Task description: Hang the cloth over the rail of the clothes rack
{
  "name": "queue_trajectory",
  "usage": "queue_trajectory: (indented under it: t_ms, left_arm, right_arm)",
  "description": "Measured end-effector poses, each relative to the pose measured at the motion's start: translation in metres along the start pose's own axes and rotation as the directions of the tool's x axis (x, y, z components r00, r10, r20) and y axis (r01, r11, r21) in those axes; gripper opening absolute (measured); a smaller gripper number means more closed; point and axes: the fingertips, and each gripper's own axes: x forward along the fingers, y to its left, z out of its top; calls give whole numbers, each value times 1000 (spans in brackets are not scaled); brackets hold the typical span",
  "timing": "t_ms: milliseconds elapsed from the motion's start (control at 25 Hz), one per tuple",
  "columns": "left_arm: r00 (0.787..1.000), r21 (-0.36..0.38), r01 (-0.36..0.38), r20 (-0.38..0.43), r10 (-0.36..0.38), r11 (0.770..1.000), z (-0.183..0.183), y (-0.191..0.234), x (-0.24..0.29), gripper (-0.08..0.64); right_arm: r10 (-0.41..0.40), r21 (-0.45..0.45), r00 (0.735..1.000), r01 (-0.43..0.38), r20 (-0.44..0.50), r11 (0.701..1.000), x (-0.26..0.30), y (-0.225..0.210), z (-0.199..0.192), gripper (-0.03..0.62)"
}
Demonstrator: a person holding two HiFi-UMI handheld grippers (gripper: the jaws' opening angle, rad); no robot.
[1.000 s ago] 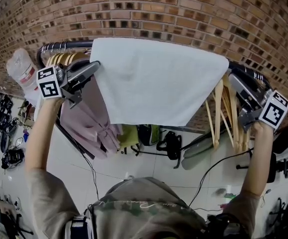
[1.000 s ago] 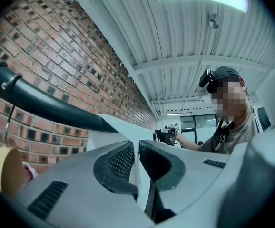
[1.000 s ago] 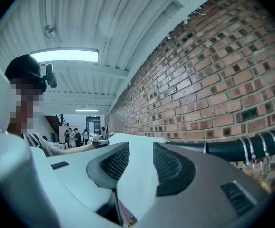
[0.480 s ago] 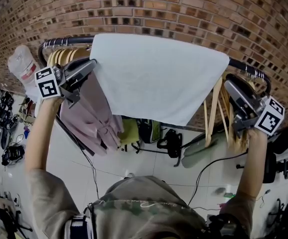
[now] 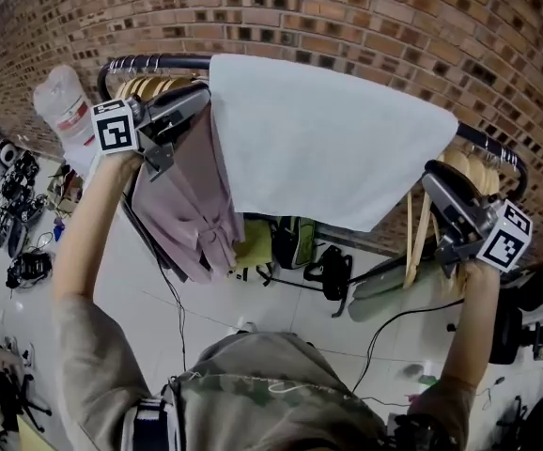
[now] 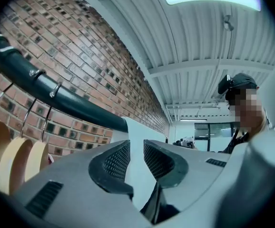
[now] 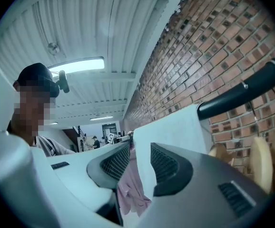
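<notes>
Hanging so far: the cloth (image 5: 333,153) is draped over the rail (image 5: 159,62) across the upper middle of the head view, with its front flap hanging down. Looks basically done to me.
Risk, left end: that edge sits right beside a pink garment (image 5: 192,205) and some wooden hangers (image 5: 149,85). If the left tongs (image 5: 199,100) pull back before the pads are fully off, I reckon they'd drag the edge and bunch it up.
Risk, right end: a bump on the right corner could probably slide the whole thing along the rail.
Left tongs: upper left, at the cloth's left edge. The jaws have just been opening and there's only a slim gap so far. The cloth edge shows in that gap, but the pads don't seem to pinch it.
Right tongs (image 5: 436,178): right of frame, just below the cloth's right corner and clear of it. The jaws are moderately apart and holding nothing.
</notes>
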Motion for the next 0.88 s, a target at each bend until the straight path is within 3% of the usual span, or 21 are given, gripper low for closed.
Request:
queue_trajectory:
  t_ms: [160, 360, 600, 880]
  left_arm:
    - [999, -80, 8, -40, -11, 997, -3, 14, 7, 135]
    - [995, -13, 39, -93, -40, 999, -4, 6, 19, 135]
    - [994, 33, 66, -91, -63, 997, -4, -6, 22, 135]
    - [994, 34, 85, -76, -83, 996, -4, -13, 20, 135]
  right_arm:
    - [48, -21, 998, -48, -33, 999, 15, 11, -7, 130]
    - [88, -14, 994, -89, -68, 996, 44, 27, -23, 130]
    - [-48, 6, 985, 50, -165, 999, 50, -13, -66, 130]
    - [-231, -54, 956, 225, -182, 973, 11, -59, -72, 130]
